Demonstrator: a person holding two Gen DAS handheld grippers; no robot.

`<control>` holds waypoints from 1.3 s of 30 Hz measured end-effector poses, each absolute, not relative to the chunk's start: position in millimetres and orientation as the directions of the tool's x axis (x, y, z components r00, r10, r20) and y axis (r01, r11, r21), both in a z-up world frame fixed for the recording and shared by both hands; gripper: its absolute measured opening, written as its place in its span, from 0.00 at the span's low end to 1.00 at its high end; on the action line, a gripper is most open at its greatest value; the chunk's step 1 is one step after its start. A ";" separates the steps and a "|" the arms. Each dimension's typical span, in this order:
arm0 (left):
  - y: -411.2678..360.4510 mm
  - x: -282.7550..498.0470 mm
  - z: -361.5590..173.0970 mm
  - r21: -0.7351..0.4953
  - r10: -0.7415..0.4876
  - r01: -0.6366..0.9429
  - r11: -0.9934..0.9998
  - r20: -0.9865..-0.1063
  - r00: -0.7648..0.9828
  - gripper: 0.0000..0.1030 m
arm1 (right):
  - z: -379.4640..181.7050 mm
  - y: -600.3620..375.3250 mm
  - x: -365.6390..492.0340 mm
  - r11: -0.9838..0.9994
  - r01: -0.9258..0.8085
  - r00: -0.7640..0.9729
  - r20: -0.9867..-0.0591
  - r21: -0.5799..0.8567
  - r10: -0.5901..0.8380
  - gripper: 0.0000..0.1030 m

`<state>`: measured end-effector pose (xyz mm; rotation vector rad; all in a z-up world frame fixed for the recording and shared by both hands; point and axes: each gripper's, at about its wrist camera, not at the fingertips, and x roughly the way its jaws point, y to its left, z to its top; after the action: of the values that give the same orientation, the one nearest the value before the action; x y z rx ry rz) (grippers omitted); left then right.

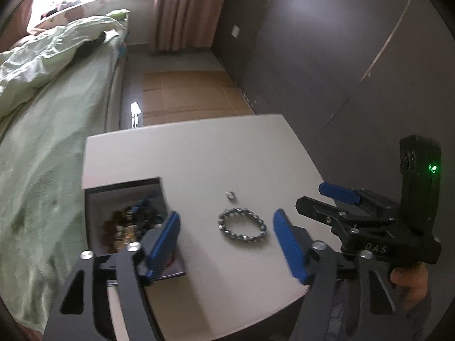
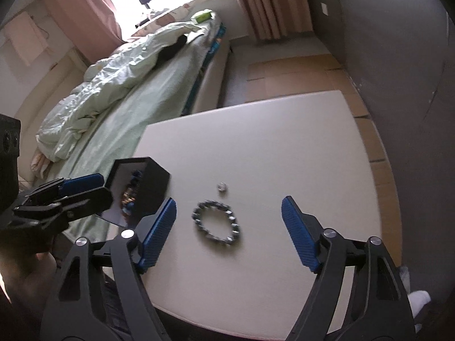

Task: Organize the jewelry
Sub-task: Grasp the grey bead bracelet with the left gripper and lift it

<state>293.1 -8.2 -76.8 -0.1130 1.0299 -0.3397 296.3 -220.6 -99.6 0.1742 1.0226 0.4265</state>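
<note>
A silver beaded bracelet (image 1: 242, 228) lies on the white table (image 1: 227, 156); it also shows in the right wrist view (image 2: 216, 224). A small silver ring (image 1: 230, 195) lies just beyond it, as the right wrist view (image 2: 222, 187) shows too. A dark open jewelry box (image 1: 125, 216) with several pieces inside stands at the table's left edge, also in the right wrist view (image 2: 142, 187). My left gripper (image 1: 227, 244) is open and empty above the table, in front of the bracelet. My right gripper (image 2: 229, 227) is open and empty, with the bracelet between its fingers in view.
A bed with a pale green duvet (image 2: 113, 85) runs along the table's left side. A dark wall (image 1: 341, 42) stands to the right. Cardboard sheets (image 1: 187, 93) cover the floor beyond the table. Pink curtains (image 2: 270, 2) hang at the back.
</note>
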 end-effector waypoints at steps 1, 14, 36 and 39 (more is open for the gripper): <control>-14.2 295.2 -81.0 -0.244 -0.325 0.227 0.943 -0.829 0.455 0.53 | -100.8 -223.4 297.6 0.908 -0.255 0.445 -0.793 0.333 0.416 0.70; -69.7 325.4 -146.6 -0.092 -0.173 0.240 0.966 -0.925 0.340 0.30 | -118.5 -250.0 305.9 0.944 -0.177 0.426 -0.843 0.278 0.328 0.64; -55.3 344.9 -177.0 -0.064 -0.119 0.176 0.982 -0.938 0.325 0.07 | -135.4 -219.9 320.1 0.942 -0.241 0.413 -0.853 0.235 0.319 0.58; -48.3 339.6 -156.2 -0.110 -0.162 0.158 0.981 -0.915 0.369 0.07 | -135.1 -208.5 317.2 0.936 -0.286 0.433 -0.844 0.204 0.316 0.57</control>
<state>339.6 -48.3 -156.2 -0.0044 1.1749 -0.2054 317.2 -208.5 -135.1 0.0316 1.0590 0.3748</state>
